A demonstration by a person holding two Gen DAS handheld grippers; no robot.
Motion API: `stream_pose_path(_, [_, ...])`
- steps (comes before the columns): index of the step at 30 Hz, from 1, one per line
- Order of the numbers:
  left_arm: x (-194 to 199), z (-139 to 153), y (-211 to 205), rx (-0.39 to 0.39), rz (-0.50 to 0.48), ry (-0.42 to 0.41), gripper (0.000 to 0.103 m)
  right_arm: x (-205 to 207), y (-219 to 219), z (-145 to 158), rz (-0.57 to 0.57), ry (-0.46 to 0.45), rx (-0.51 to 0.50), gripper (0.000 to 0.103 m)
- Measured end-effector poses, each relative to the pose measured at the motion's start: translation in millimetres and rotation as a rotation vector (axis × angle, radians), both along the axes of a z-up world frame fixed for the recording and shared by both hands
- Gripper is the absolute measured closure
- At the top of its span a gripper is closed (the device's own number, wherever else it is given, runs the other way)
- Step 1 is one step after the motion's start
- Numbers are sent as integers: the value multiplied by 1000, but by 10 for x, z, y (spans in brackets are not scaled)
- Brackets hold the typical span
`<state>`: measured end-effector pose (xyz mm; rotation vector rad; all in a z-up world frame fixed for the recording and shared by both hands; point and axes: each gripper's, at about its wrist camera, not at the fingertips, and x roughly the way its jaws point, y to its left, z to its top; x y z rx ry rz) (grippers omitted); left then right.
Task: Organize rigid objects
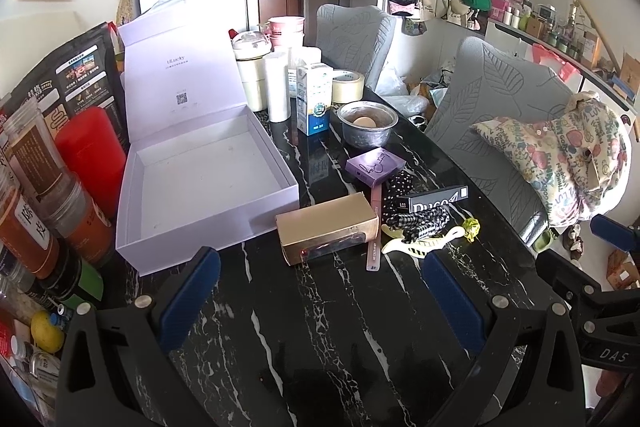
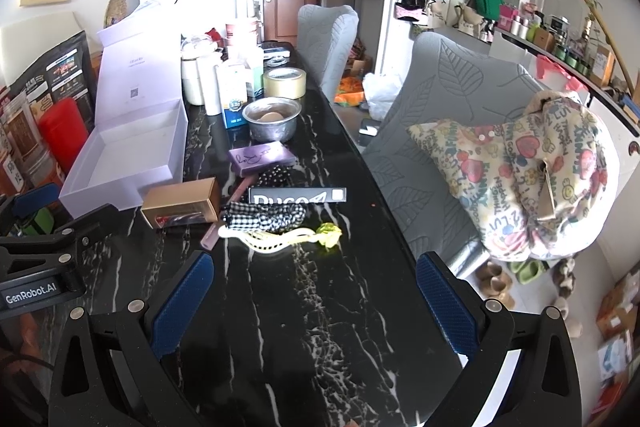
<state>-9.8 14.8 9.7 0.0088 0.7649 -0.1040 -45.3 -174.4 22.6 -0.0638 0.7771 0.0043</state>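
On the black marble desk (image 1: 320, 327), just beside the open white box (image 1: 208, 187), lies the gold carton (image 1: 328, 227): stiff, probably light, slick-faced, best pinched across its long sides. Both the left hand-held gripper (image 1: 320, 291) and right hand-held gripper (image 2: 312, 295) hang spread wide, holding nothing.

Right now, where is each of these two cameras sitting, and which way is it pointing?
Left wrist view: rides the left tool, facing along the black marble table toward the open white box; its own two blue-padded fingers show, open, plus the right tool at right.
Right wrist view: rides the right tool, facing down the same table; its open fingers show, the left tool at left.
Shared: gold box, purple box, metal bowl.
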Motion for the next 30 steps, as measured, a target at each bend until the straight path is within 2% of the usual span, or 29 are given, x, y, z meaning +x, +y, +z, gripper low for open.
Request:
stream_pose_path(16, [289,-193,68,-46,-17,52,0,189,-65,-265,56,26,80,0])
stream_pose_path(30, [746,-712,109,-70,-27,121,0,438,-147,-633,85,87,99,0])
